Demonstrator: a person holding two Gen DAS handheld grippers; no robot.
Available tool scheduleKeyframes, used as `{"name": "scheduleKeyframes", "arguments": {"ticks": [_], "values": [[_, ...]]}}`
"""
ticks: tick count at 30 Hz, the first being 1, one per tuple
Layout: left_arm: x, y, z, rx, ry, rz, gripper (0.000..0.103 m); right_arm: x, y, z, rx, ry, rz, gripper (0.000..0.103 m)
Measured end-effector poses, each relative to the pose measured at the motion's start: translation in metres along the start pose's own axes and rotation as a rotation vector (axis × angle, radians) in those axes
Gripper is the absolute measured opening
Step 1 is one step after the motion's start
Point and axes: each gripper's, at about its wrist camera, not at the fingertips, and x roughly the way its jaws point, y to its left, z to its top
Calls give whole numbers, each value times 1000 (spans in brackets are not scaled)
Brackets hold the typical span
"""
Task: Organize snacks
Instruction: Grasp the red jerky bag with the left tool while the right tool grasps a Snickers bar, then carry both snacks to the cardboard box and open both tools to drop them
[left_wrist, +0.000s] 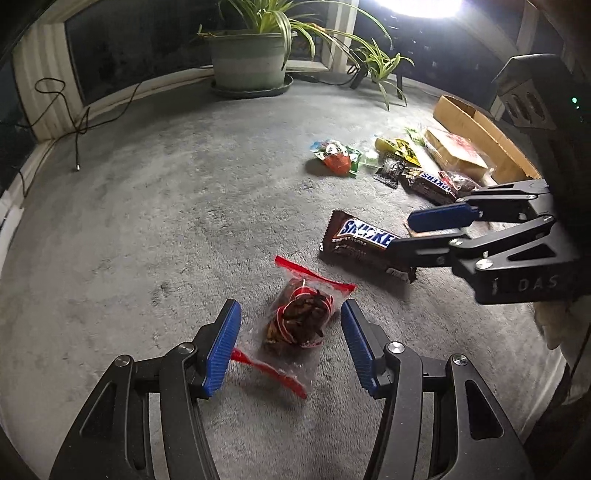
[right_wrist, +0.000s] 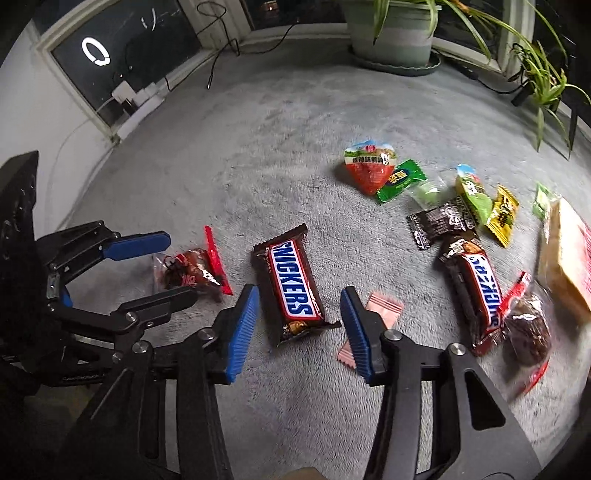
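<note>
Crinkled clear plastic with red seams wraps a dark lumpy snack, the clear pouch (left_wrist: 301, 325), which lies on grey, short-piled carpet (left_wrist: 147, 221) between the parted ribbed blue pads of the left gripper (left_wrist: 291, 341), untouched, the tool angled steeply down. From the right wrist, the right gripper (right_wrist: 299, 328) tilts down likewise, its jaws apart astride the glossy brown Snickers bar (right_wrist: 291, 284) without touching it, a small pink packet (right_wrist: 380, 314) just beside, a potted plant (right_wrist: 391, 33) by the window.

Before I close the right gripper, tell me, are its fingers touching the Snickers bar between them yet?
Apart. The right wrist view shows grey carpet between each blue pad and the Snickers bar lying inside the right gripper.
</note>
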Motion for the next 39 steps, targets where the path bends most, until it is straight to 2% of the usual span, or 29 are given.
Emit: {"name": "scheduleKeyframes", "arguments": {"ticks": [2,5,10,13,19,31,39], "values": [[3,3,0,-14,2,-5,41,4,0,1,-8,5,-9,45],[6,6,0,-56,0,-24,36,11,1,1,-15,18,-8,41],[7,5,-4,-85,-13,-27,33,17,7,3,-37,25,-12,32],[6,4,-5,-85,-21,-15,33,17,8,3,-39,24,-9,30],[2,12,-9,-158,-41,-1,31,10,6,2,-22,3,8,30],[-24,7,-1,-225,-104,-5,31,-46,-5,-5,0,-114,29,30],[-40,-29,25,-189,-166,-47,31,-114,-49,-18,66,-235,-13,30]]}}
